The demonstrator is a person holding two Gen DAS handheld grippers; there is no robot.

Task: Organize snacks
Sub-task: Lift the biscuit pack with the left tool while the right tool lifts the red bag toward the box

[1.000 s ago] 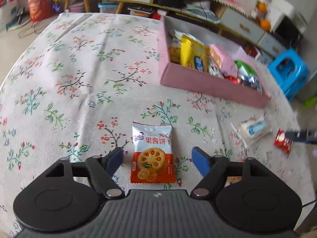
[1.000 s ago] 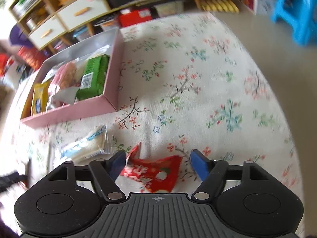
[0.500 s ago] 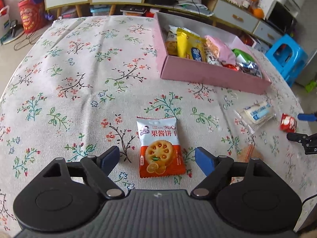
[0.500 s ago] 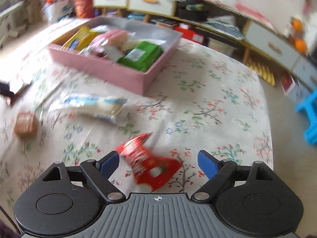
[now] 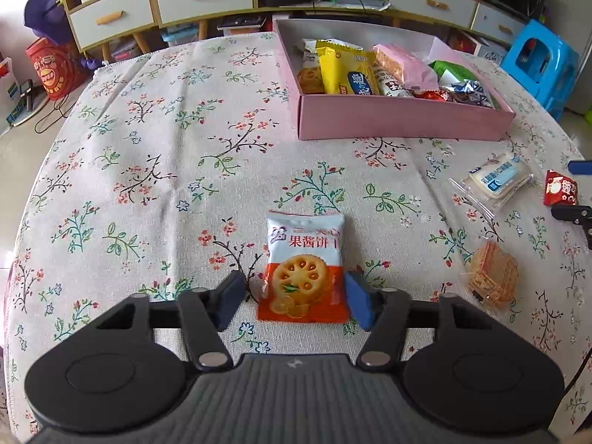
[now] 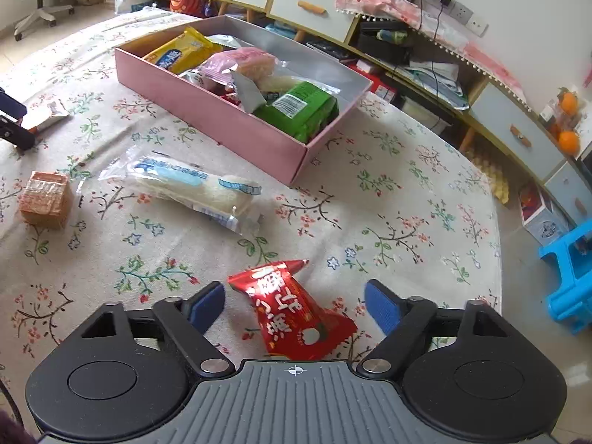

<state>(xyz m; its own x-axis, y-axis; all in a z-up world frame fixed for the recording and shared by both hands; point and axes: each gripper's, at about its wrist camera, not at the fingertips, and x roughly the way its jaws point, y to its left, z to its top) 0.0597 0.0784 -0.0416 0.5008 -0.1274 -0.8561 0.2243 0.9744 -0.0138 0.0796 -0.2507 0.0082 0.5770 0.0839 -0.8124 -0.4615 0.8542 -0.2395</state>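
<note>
A white and orange biscuit packet (image 5: 303, 270) lies flat on the flowered tablecloth between the fingers of my left gripper (image 5: 295, 301). Its jaws are closing: the right pad (image 5: 359, 305) touches the packet's edge and the left pad (image 5: 231, 298) stands a little off it. A red snack packet (image 6: 292, 314) lies between the fingers of my right gripper (image 6: 295, 309), whose jaws are closing with a gap on both sides. The pink box (image 5: 403, 122) (image 6: 207, 111) behind holds several snack packets.
A white cream-sandwich packet (image 6: 196, 188) (image 5: 497, 179) and a brown wafer block (image 6: 46, 198) (image 5: 492, 277) lie loose between the two grippers. Cabinets with drawers stand behind the table. A blue stool (image 6: 569, 270) is on the floor past the table's right edge.
The left jaws have narrowed around the biscuit packet. The right wrist has rolled, so the pink box swung from the left towards the upper middle of its view; the red packet stays between its fingers.
</note>
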